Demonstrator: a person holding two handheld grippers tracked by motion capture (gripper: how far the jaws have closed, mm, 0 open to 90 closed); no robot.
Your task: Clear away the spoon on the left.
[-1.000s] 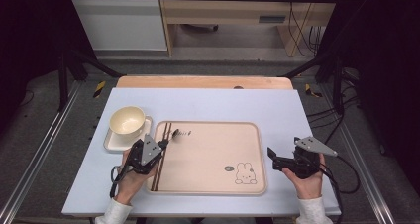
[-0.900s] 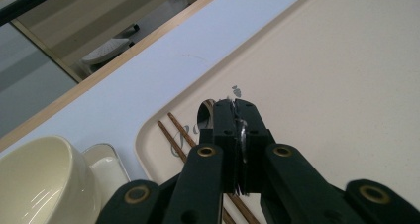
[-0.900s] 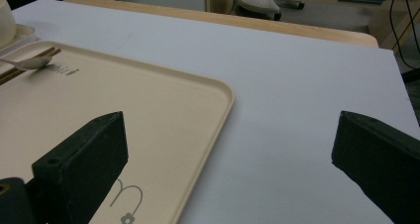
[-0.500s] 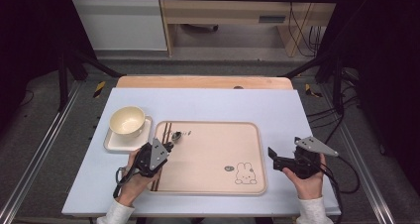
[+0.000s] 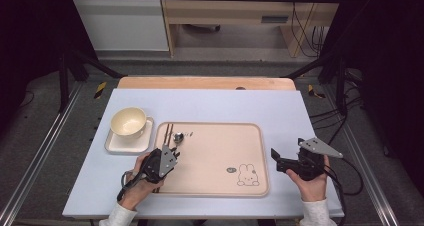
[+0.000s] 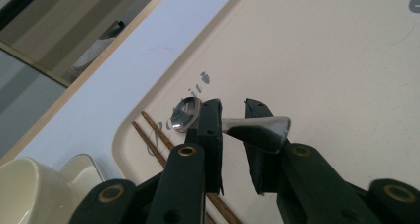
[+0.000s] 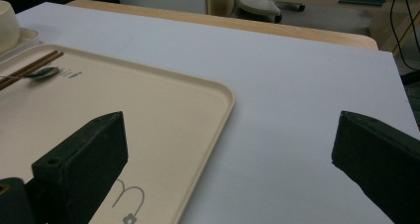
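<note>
A metal spoon (image 5: 178, 135) lies at the near-left corner of the beige tray (image 5: 225, 146), beside a pair of brown chopsticks (image 5: 167, 131). My left gripper (image 5: 172, 151) sits low over that corner. In the left gripper view its jaws (image 6: 233, 110) stand nearly together on the spoon's handle, which crosses the narrow gap. The spoon's bowl (image 6: 184, 114) pokes out to the left and the chopsticks (image 6: 153, 135) run beneath. My right gripper (image 5: 276, 158) hovers just off the tray's right edge. Its jaws (image 7: 228, 122) are wide apart with nothing between them.
A cream bowl (image 5: 128, 122) stands on a small white plate (image 5: 115, 145) left of the tray. A rabbit drawing (image 5: 247, 175) marks the tray's near-right corner. The white tabletop (image 5: 280, 111) spreads behind and to the right, ending at a wooden far edge (image 5: 205, 82).
My left gripper has slid forward and right along the tray's left side up to the spoon, and its jaws now hold the handle. The right gripper has stayed put.
</note>
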